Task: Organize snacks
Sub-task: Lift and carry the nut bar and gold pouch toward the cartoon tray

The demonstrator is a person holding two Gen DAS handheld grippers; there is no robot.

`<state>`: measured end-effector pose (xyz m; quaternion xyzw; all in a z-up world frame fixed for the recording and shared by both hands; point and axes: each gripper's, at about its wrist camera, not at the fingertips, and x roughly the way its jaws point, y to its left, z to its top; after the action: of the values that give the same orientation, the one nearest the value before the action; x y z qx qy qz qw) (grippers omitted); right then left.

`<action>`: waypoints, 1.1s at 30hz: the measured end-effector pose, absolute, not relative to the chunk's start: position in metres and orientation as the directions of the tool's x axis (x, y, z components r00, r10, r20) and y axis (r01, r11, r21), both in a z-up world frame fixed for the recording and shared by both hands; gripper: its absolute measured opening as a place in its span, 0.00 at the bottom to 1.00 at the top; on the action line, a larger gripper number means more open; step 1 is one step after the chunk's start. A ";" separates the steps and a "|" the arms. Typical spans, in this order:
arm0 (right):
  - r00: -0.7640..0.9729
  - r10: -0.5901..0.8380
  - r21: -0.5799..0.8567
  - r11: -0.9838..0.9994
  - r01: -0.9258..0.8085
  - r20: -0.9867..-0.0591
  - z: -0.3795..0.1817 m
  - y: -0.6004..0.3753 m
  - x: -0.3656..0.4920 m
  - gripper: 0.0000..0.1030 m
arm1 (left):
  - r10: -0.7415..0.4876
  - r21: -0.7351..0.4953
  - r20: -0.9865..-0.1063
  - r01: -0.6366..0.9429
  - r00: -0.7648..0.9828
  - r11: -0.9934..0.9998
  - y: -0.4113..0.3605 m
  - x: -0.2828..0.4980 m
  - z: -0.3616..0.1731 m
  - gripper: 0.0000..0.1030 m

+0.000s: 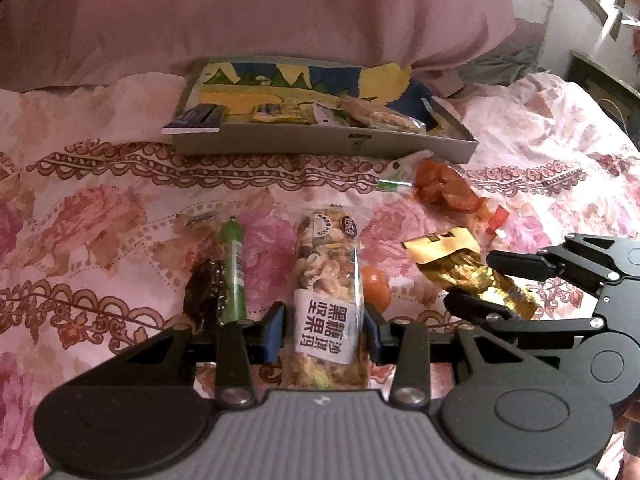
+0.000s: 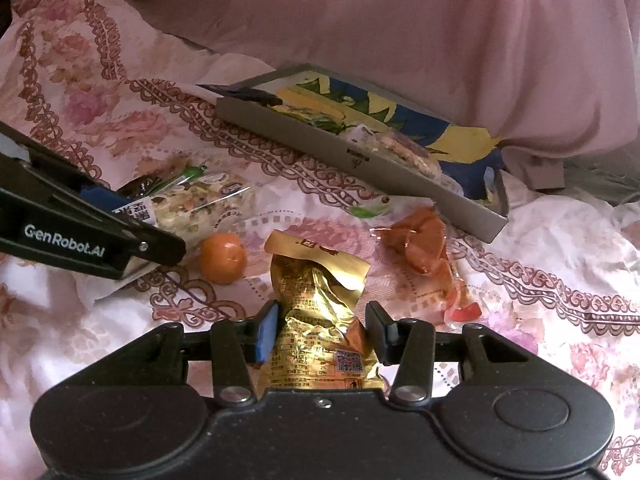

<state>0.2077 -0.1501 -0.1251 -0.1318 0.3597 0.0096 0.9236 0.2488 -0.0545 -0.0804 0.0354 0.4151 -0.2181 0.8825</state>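
Left hand-held gripper pinches a clear-wrapped nut bar with a white label; right hand-held gripper clamps a crinkled gold foil packet. Both lie on the floral bed. Ahead, across open bedding, sits a shallow grey box.

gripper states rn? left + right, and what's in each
Left gripper: closed on the nut bar.
Right gripper: gold foil packet sits between the jaws; firm grip cannot be told.
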 end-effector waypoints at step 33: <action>0.827 -0.102 -0.263 0.963 -0.057 -0.553 -0.105 -0.150 0.206 0.47 | -0.465 -0.230 -0.609 0.419 0.642 0.878 -0.044 0.244 -0.046 0.42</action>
<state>0.2062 -0.1502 -0.1053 -0.1351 0.2941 -0.0119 0.9461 0.2435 -0.0436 -0.0462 -0.0337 0.3456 -0.2442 0.9054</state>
